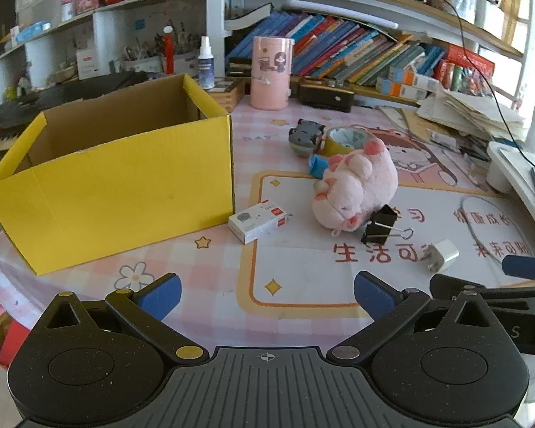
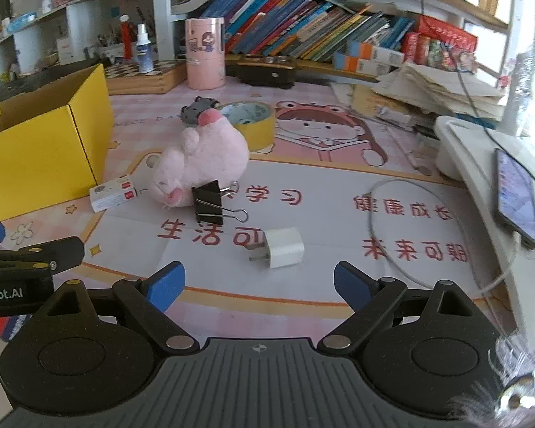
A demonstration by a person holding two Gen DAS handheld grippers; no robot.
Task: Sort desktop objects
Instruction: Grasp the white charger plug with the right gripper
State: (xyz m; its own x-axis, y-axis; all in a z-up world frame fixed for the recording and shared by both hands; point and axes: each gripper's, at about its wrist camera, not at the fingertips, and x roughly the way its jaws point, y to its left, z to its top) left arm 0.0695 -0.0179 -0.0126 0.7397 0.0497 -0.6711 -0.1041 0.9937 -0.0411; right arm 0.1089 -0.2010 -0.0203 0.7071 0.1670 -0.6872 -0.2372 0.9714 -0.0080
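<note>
An open yellow cardboard box (image 1: 117, 192) (image 2: 35, 149) stands on the left of the desk. To its right lie a small white staple box (image 1: 258, 221) (image 2: 114, 192), a pink plush toy (image 1: 356, 185) (image 2: 203, 164), a black binder clip (image 1: 381, 224) (image 2: 210, 203), a white charger plug (image 1: 442, 255) (image 2: 283, 248), a yellow tape roll (image 1: 346, 141) (image 2: 249, 121) and a grey toy car (image 1: 305, 135) (image 2: 198, 108). My left gripper (image 1: 267, 294) is open over the mat. My right gripper (image 2: 258, 283) is open, just short of the charger plug.
A pink cylinder holder (image 1: 271, 71) (image 2: 205, 53), a spray bottle (image 1: 206, 62) and rows of books (image 1: 356, 53) line the back. Papers (image 2: 442, 89), a white stand with a phone (image 2: 517, 196) and a grey cable (image 2: 392, 221) fill the right side.
</note>
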